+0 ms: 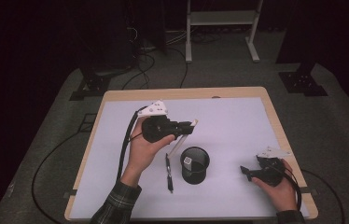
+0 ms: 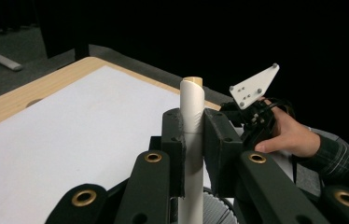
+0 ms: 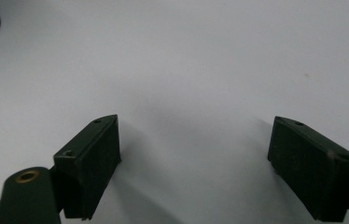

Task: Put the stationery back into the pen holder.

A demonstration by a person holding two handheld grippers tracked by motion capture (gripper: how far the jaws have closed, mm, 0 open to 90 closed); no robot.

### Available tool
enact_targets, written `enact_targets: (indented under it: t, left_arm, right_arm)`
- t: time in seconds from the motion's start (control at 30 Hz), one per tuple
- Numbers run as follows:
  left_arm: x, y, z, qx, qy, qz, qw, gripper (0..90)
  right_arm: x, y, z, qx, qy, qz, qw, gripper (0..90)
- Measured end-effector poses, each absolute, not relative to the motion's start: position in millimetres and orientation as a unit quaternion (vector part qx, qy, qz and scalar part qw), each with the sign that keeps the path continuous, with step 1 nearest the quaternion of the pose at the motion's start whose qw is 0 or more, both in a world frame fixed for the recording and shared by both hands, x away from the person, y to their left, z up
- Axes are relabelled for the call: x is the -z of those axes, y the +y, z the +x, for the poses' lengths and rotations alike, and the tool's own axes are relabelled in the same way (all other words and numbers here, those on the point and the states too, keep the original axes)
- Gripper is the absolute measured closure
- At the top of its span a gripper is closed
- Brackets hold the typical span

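Sleeve and forearm come in nearest, bottom of the high view, on my left side. Left gripper (image 1: 185,126) sits raised over the table (image 1: 238,116), fingers clamped on a white pen (image 1: 180,141); in the left gripper view that pen (image 2: 192,140) runs straight up between the two pads, its tan tip clear above them. From above, the pen slants from the fingers down-left, lower end just beside the rim of the black mesh cup (image 1: 195,164)

Mesh cup stands upright near table centre, with one small white item inside; can't tell what it is. Black pen (image 1: 168,173) lies flat on the table just left of the cup, apart from it, roughly lengthwise toward me

Right gripper (image 1: 244,171) is low at the table's near right corner, well apart from the cup, held in the right hand (image 1: 277,184). Right gripper view has its fingers (image 3: 88,163) spread wide with bare white table (image 3: 200,70) between them. Grey three-cornered plate (image 2: 254,86) of the right gripper also shows in the left gripper view, beyond the pen

Cables trail off both table sides to the floor
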State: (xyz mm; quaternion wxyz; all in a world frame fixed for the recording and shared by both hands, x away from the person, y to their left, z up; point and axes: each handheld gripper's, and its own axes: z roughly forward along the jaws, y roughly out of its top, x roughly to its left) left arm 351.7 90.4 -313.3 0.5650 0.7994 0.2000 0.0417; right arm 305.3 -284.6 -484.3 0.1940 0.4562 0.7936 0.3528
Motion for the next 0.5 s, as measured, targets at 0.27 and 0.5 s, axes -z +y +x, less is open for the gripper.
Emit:
enact_targets:
  t: [0.27, 0.5]
  left_arm:
    - [314, 72, 351, -0.027, 0.185, 0.797, 0.574, 78.9]
    - [315, 61, 351, -0.021, 0.179, 0.797, 0.576, 78.8]
  right_arm:
    - [484, -285, 305, -0.353, 0.793, 0.456, 0.194, 15.9]
    - [484, -285, 305, -0.353, 0.794, 0.456, 0.194, 15.9]
